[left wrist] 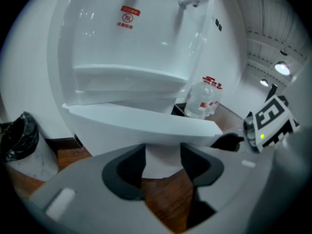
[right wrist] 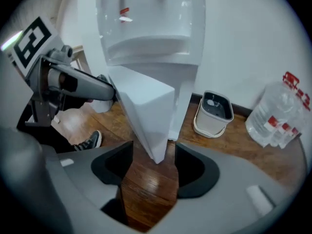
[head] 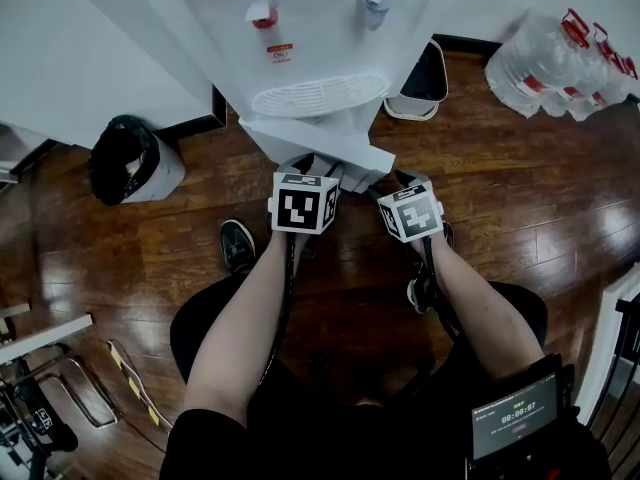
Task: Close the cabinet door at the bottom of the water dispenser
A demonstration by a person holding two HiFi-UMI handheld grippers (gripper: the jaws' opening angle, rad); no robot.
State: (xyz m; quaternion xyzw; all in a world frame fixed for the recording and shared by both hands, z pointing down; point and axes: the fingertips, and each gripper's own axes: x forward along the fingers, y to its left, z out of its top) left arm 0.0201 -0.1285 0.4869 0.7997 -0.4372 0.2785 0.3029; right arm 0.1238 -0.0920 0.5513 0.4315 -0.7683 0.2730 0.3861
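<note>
Dark wooden floor [head: 120,258] runs up to a white wall, where the water dispenser [head: 320,28] stands. Its cabinet door [head: 320,146] sits at the dispenser's foot, upright with its long axis vertical, swung out from the dispenser's front toward the person. Before the dispenser, the left gripper [left wrist: 163,156] faces the door panel, its fingers [left wrist: 127,172] partly apart and holding nothing; whether their tips touch the panel is unclear. The right gripper [right wrist: 148,165] is at the door's outer end, fingers spread wide and empty.
</note>
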